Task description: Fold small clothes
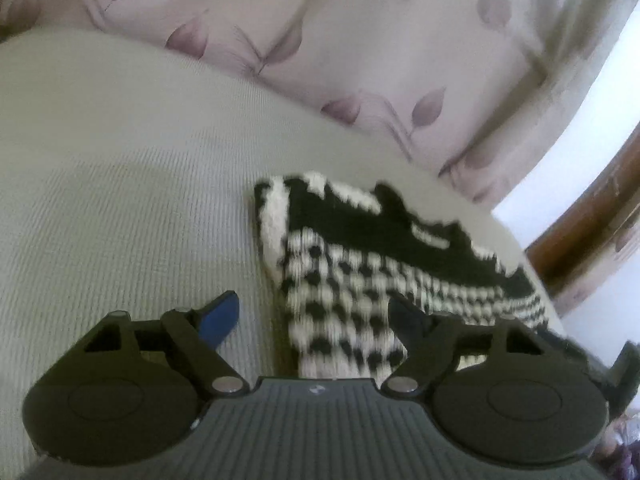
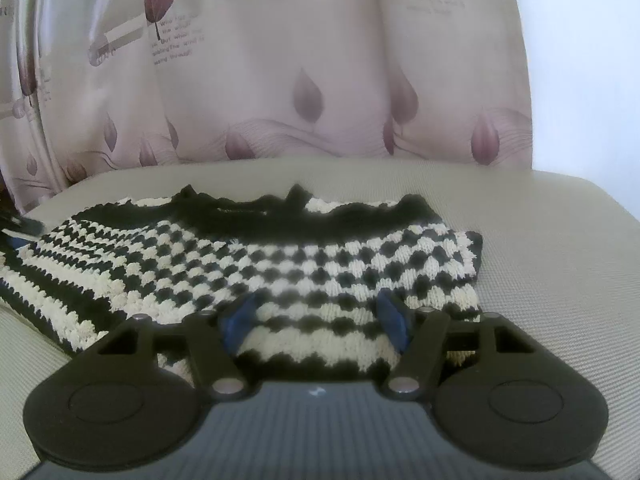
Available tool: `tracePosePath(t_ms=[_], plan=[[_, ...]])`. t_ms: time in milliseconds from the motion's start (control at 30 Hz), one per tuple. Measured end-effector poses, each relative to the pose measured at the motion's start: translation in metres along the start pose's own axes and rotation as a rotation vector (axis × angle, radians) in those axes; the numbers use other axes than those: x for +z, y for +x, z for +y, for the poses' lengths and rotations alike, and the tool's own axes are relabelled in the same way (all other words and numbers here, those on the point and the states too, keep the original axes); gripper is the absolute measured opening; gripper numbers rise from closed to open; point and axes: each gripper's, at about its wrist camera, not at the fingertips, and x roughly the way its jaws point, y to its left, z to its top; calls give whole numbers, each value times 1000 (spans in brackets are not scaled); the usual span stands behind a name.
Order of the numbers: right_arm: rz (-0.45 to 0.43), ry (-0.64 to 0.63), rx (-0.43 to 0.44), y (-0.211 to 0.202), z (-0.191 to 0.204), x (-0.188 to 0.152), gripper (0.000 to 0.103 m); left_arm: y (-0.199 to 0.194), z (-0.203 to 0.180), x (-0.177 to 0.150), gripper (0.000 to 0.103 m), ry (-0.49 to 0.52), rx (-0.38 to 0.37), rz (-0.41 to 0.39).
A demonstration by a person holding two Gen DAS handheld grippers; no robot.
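Note:
A small black-and-cream knitted garment (image 2: 280, 256) with a checker pattern and a black top band lies flat on a beige ribbed surface (image 2: 560, 264). It also shows in the left wrist view (image 1: 360, 280). My right gripper (image 2: 316, 320) is open, its blue-padded fingers (image 2: 240, 320) low over the garment's near edge, nothing between them. My left gripper (image 1: 316, 320) is open over the garment's left end; its left finger (image 1: 220, 316) is over bare surface and its right finger over the knit.
A pale curtain with purple leaf prints (image 2: 304, 80) hangs right behind the beige surface. Bare beige surface (image 1: 100, 180) spreads left of the garment. A brown wooden frame (image 1: 592, 232) and a bright window are at the right.

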Motion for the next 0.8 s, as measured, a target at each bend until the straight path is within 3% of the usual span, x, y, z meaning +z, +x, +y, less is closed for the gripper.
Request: tracePosePath(t_ms=[33, 133, 200, 300, 433, 567, 700, 800], plan=[[0, 1, 2, 0, 0, 0, 69, 3, 3, 4, 78, -6, -18, 9], [-2, 0, 7, 0, 1, 0, 71, 16, 8, 14, 61, 17, -37, 26], [0, -3, 8, 0, 1, 0, 72, 20, 7, 14, 37, 55, -37, 27], [-1, -4, 7, 0, 2, 0, 73, 26, 15, 10, 20, 14, -87, 27], [-2, -7, 11, 0, 3, 0, 76, 27, 19, 6, 20, -8, -128, -4], [0, -10, 12, 0, 3, 0, 77, 29, 21, 8, 21, -19, -149, 13], [0, -12, 11, 1, 3, 0, 77, 36, 36, 15, 41, -86, -224, 39], [0, -12, 12, 1, 3, 0, 78, 39, 37, 18, 48, -101, -260, 42]])
